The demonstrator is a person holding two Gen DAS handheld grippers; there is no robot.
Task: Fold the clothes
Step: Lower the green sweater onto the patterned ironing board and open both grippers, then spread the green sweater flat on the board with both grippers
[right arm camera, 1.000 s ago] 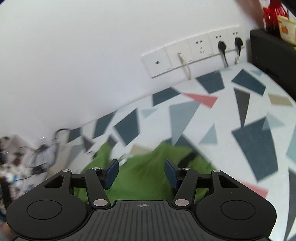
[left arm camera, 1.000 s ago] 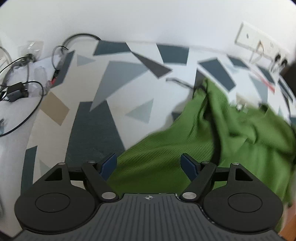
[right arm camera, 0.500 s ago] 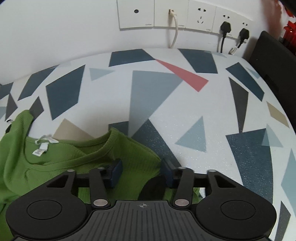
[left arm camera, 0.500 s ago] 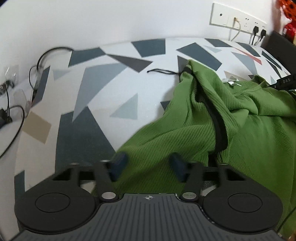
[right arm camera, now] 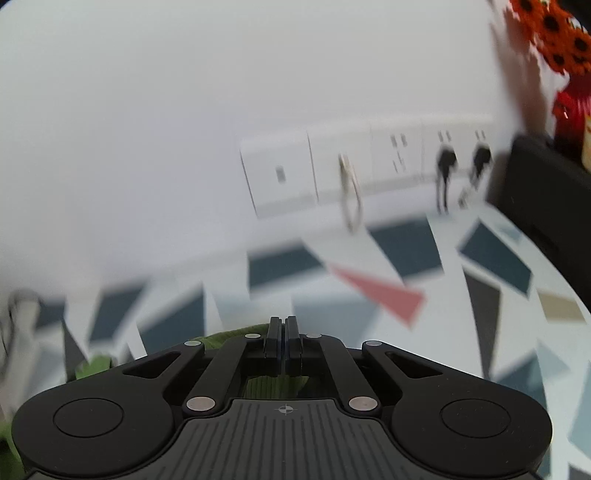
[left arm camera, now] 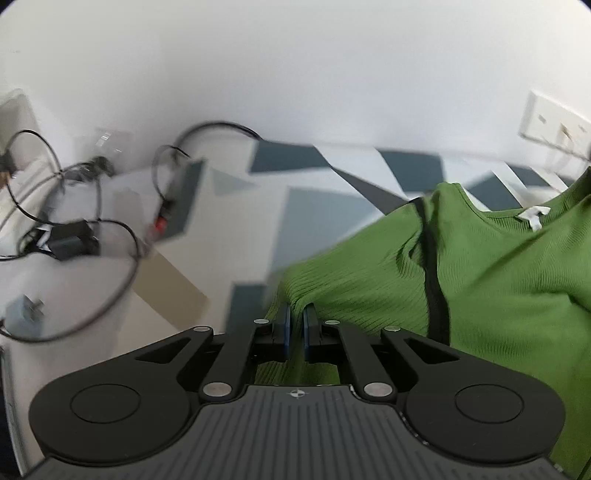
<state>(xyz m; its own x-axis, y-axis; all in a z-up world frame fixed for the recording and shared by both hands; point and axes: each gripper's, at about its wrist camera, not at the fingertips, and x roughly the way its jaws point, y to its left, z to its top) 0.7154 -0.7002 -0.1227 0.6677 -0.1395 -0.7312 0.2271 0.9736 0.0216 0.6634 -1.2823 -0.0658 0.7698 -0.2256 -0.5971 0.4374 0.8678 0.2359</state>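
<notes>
A green ribbed garment (left arm camera: 480, 277) with a black trim stripe (left arm camera: 432, 258) and a white neck label (left arm camera: 532, 216) lies bunched on the patterned table (left arm camera: 236, 221), right of centre in the left wrist view. My left gripper (left arm camera: 295, 314) has its jaws closing tight on a raised fold at the garment's left edge, and cloth shows between the pads. In the right wrist view my right gripper (right arm camera: 283, 321) has its jaws closing together over the table (right arm camera: 369, 321). Green cloth (right arm camera: 229, 338) shows just behind and under its fingers, and the rest of the garment is hidden.
Black cables and a power adapter (left arm camera: 70, 240) lie at the table's left end. Wall sockets (right arm camera: 332, 173) with plugs line the back wall. A black box (right arm camera: 546, 192) with orange flowers (right arm camera: 554, 29) above it stands at the right.
Both grippers went from wide open to shut on the green garment. The left one now holds a lifted fold, and both views have swung and tilted up toward the wall.
</notes>
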